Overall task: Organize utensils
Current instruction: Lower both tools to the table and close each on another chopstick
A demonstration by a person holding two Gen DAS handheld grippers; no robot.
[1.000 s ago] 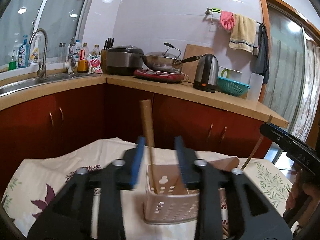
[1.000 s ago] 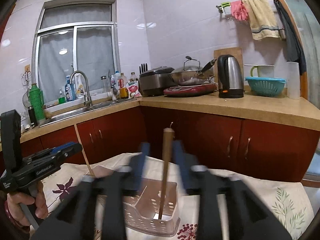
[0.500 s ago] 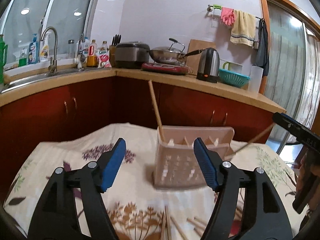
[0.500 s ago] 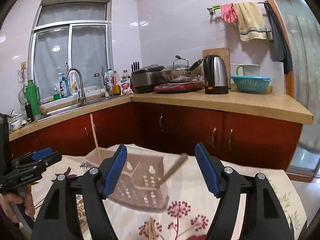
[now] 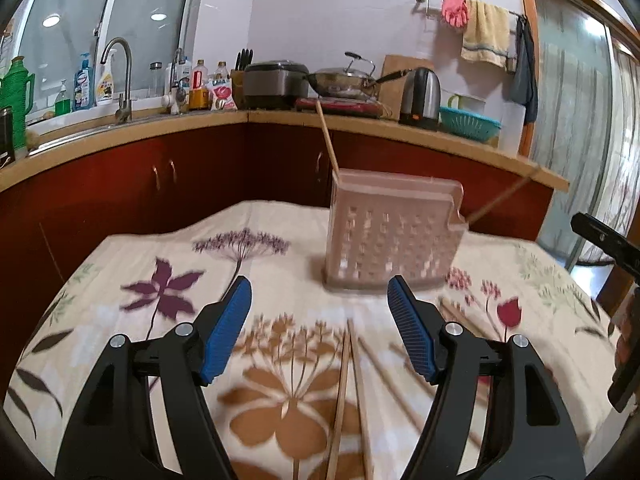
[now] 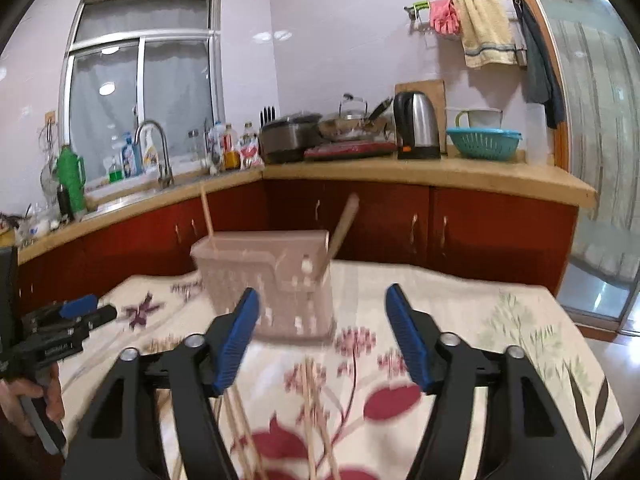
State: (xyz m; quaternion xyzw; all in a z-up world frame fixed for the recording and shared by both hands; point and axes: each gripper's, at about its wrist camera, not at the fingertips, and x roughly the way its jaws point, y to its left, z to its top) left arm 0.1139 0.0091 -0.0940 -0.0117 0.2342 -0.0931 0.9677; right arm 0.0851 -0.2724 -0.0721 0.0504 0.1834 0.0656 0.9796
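Kitchen corner setup here. The table [image 5: 132,264] is covered in a floral cloth — big purple, tan and red flowers — and the pinkish plastic utensil caddy [image 5: 390,236] stands upright on it toward the far side, boxy with rows of small holes in its wall. Two thin wooden chopsticks are already in it: one [image 5: 327,140] leaning out at the left corner, the other [image 5: 504,196] slanting off to the right. A bunch of loose chopsticks [image 5: 348,384] lie flat on the cloth on the near side of the caddy, roughly fanned out, blurry in both views.

Left gripper [image 5: 320,320] has its blue ribbed pads apart with nothing between them, hanging above the loose sticks. Right gripper [image 6: 320,332] is spread too but its jaws have just been closing in a bit, also empty; in its view the caddy sits just past the left pad, partly hidden by it.

Nothing blocks the way between the grippers and the sticks. Behind the table are dark red cabinets [image 6: 480,232] under a tan countertop holding a steel kettle [image 6: 416,124], a teal colander [image 6: 484,142], a wok and a rice cooker, plus a sink faucet [image 5: 120,76] under the window.
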